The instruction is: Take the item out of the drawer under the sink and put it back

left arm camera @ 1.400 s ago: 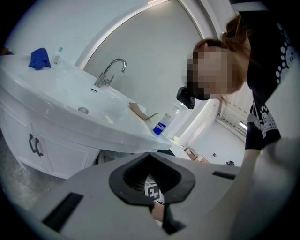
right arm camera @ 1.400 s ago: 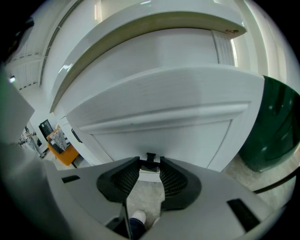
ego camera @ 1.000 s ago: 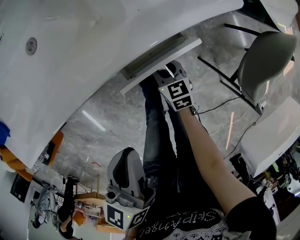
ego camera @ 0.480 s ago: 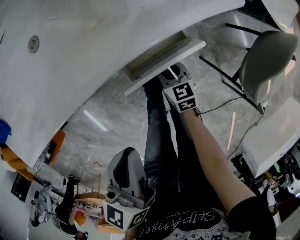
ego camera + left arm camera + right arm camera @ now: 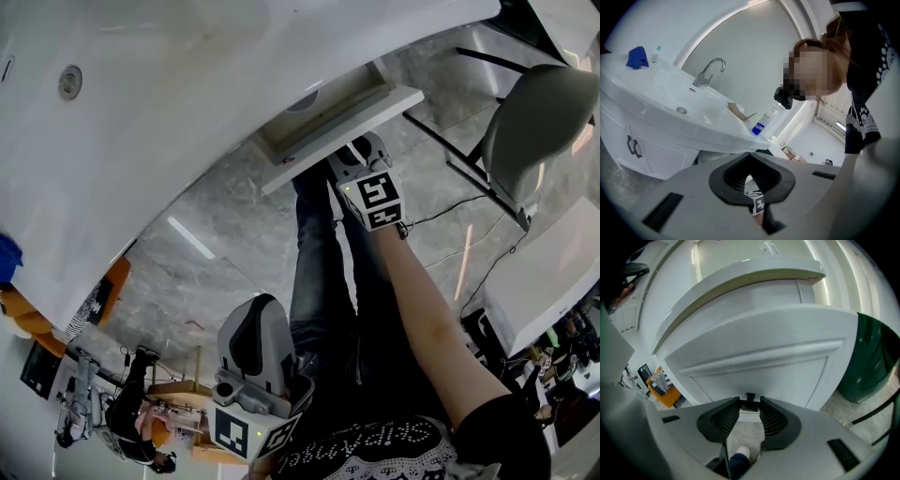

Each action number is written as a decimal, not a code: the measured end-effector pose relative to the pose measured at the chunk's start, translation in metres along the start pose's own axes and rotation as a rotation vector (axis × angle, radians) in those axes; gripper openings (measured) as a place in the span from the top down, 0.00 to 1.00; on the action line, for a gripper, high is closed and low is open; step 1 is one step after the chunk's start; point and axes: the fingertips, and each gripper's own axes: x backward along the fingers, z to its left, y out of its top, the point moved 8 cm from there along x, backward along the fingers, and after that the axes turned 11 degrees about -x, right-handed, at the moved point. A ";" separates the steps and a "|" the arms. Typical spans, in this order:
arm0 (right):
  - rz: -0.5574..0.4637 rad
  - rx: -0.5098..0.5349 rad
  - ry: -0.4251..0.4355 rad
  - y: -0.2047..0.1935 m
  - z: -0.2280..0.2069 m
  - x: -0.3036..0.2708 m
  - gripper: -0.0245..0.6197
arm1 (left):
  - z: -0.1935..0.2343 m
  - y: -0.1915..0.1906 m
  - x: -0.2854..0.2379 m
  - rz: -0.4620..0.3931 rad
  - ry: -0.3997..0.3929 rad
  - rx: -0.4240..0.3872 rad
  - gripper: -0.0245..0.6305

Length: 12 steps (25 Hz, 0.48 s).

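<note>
- The right gripper was closed narrowly on the small black drawer handle, the one hold that lets the drawer be drawn outward.
- The white panelled drawer stood partly open beneath the white sink counter, apparently mid-pull.
- The item could not be made out in the shadowed opening and was judged to lie inside, not yet lifted.
- The left gripper hung low near the person's body, its jaws together on nothing, probably kept free for the retrieval.
- A dark green bin stood beside the cabinet, clear of the drawer's path.
</note>
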 end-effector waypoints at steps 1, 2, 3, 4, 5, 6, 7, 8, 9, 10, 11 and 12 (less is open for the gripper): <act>0.000 -0.001 0.000 0.000 0.000 0.000 0.74 | 0.000 0.000 0.000 0.001 0.000 0.000 0.96; 0.000 -0.003 -0.001 0.000 0.000 0.000 0.74 | 0.000 0.001 -0.001 0.002 0.000 0.000 0.96; -0.001 -0.003 -0.002 0.000 0.000 0.000 0.74 | 0.000 0.001 -0.001 0.003 0.000 0.000 0.96; -0.001 -0.001 -0.002 0.000 0.000 0.000 0.74 | 0.000 0.002 -0.001 0.003 0.001 0.000 0.96; -0.002 0.001 -0.001 0.001 0.000 0.000 0.74 | 0.001 0.002 -0.002 0.002 0.001 -0.001 0.96; 0.000 0.004 0.002 0.001 0.000 0.000 0.74 | 0.001 0.003 -0.003 0.002 0.001 0.000 0.96; 0.005 0.005 0.008 0.001 0.000 -0.001 0.74 | 0.001 0.002 -0.003 0.003 0.002 0.001 0.96; 0.013 0.006 0.017 0.001 -0.001 -0.001 0.74 | 0.001 0.002 -0.004 0.004 0.001 0.003 0.96; 0.021 0.006 0.029 0.001 -0.002 -0.001 0.74 | 0.000 0.001 -0.005 0.006 0.000 0.005 0.96; 0.030 0.008 0.044 0.002 -0.003 -0.001 0.74 | 0.000 0.000 -0.006 0.008 -0.003 0.006 0.96; 0.039 0.012 0.060 0.003 -0.004 -0.001 0.74 | -0.001 0.000 -0.007 0.009 -0.005 0.006 0.96; 0.049 0.017 0.076 0.004 -0.004 -0.002 0.74 | -0.001 -0.001 -0.008 0.010 -0.007 0.007 0.96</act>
